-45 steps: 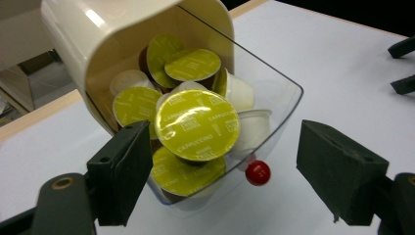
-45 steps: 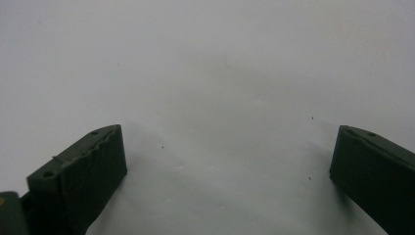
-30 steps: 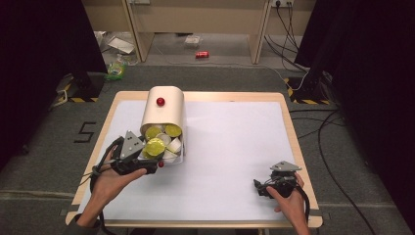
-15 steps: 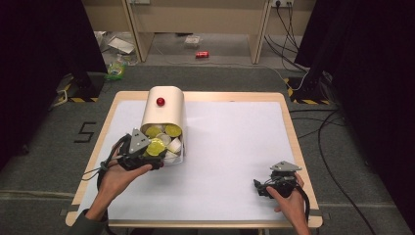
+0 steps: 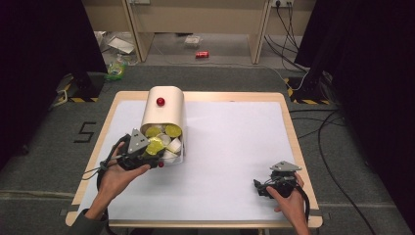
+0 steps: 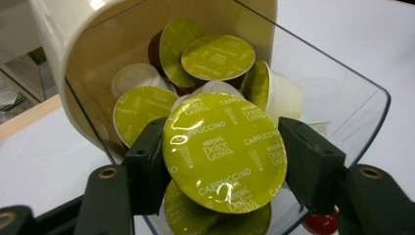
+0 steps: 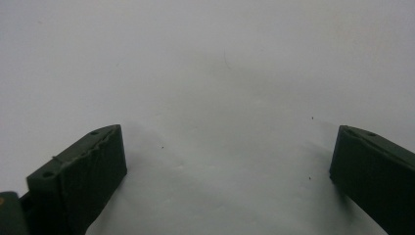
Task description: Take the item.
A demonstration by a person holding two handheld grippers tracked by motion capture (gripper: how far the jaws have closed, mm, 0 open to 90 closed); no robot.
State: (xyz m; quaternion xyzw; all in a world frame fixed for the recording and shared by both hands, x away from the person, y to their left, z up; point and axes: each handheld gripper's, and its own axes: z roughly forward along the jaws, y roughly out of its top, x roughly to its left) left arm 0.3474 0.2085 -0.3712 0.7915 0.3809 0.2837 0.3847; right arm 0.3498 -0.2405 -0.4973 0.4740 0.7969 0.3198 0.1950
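Green foil marks the Dolce Gusto cappuccino capsule (image 6: 225, 152) that the left gripper (image 6: 222, 161) has clamped, one black jaw on each side of its rim, the lid facing the gripper's camera. It sits at the near mouth of the cream capsule dispenser (image 5: 164, 110), whose clear drawer (image 6: 352, 88) stands open toward the person, more green-lidded and white capsules (image 6: 218, 56) heaped behind and one more lid just below. The dispenser lies on its side on the white table (image 5: 235, 147), its long axis running far to near, so the open end points straight at the left gripper (image 5: 139, 152). The way out is therefore toward the near edge, along that axis. The right gripper (image 5: 274, 186) rests well apart at the near right, jaws spread wide over bare table, holding nothing; the left hand is plainly the nearer one.
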